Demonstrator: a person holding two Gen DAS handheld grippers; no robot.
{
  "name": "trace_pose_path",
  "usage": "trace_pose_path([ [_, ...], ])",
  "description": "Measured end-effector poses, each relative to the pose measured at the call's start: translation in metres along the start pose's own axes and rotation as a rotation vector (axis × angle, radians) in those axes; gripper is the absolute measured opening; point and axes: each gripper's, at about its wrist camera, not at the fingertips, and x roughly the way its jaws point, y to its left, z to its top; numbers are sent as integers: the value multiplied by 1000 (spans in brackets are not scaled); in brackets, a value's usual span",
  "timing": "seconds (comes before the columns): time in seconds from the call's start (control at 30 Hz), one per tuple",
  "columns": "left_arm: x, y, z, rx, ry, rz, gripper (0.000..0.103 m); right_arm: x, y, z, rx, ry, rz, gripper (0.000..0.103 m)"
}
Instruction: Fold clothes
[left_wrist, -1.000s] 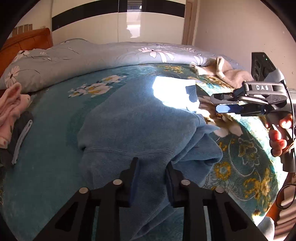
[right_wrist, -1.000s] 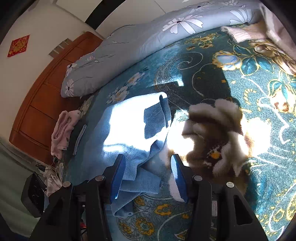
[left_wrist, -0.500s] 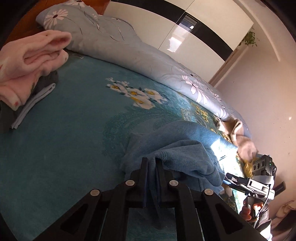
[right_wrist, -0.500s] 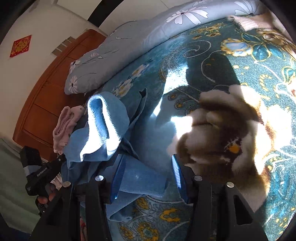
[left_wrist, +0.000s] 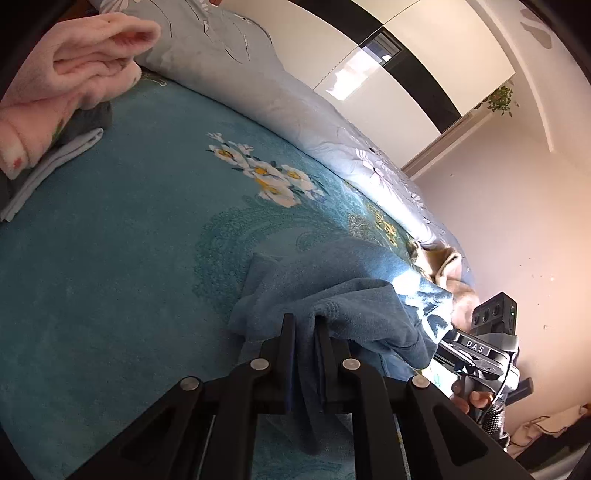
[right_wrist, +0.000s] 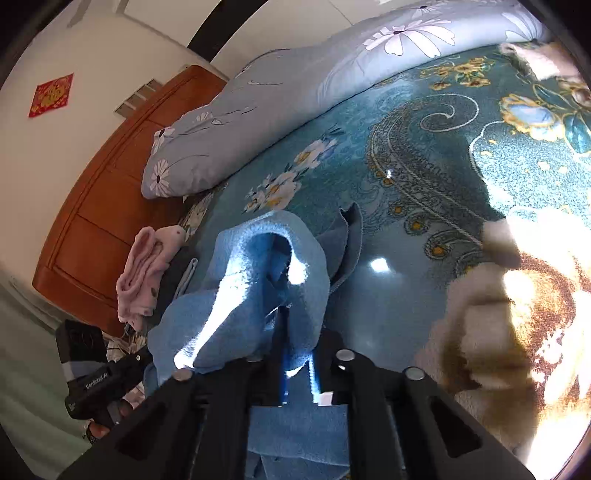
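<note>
A blue fleece garment (left_wrist: 351, 295) lies bunched on the teal flowered bedspread (left_wrist: 110, 240). My left gripper (left_wrist: 304, 321) pinches an edge of it between its pads, and its jaws are opening slightly with the cloth still between them. In the right wrist view the same garment (right_wrist: 258, 266) rises in a sunlit fold, and my right gripper (right_wrist: 301, 343) is shut on its lower edge. Each gripper shows in the other's view: the right gripper (left_wrist: 476, 350) at the garment's far side, its tips hidden by cloth, and the left gripper (right_wrist: 107, 380) at the lower left.
A stack of pink and grey folded clothes (left_wrist: 66, 74) sits at the bed's head end, by the wooden headboard (right_wrist: 92, 206). A pale blue flowered quilt (left_wrist: 277, 92) runs along the far side. A beige garment (left_wrist: 447, 266) lies beyond the blue one.
The right gripper went from open around the garment's edge to shut on it. The left gripper rolled and swept sideways, dragging the garment from flat into a bunched fold.
</note>
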Motion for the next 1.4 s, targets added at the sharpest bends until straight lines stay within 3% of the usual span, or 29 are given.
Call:
trace_pose_path([
  [0.13,-4,-6,0,24,-11,-5,11,-27,13,10,-26,-94,-65,4],
  [0.27,-9,-17,2,57,-28,-8,8,-79,28,26,-67,-223,-114,4],
  [0.5,-37,-53,15,155,-99,-40,6,-145,67,32,-173,-336,-253,4],
  [0.77,-127,-135,54,374,-302,-69,6,-232,135,32,-295,-496,-310,4],
  [0.97,-211,-177,51,484,-467,-110,6,-301,209,5,-456,-624,-348,4],
  [1.1,-269,-180,32,515,-583,-114,6,-328,249,-29,-553,-644,-319,4],
  [1.27,-327,-150,29,479,-716,-46,6,-313,294,-59,-688,-577,-299,4],
  [1.33,-329,-135,35,460,-716,-10,6,-291,306,-54,-718,-536,-289,4],
  [1.4,-304,-114,44,429,-631,11,6,-255,307,-39,-720,-464,-290,4],
])
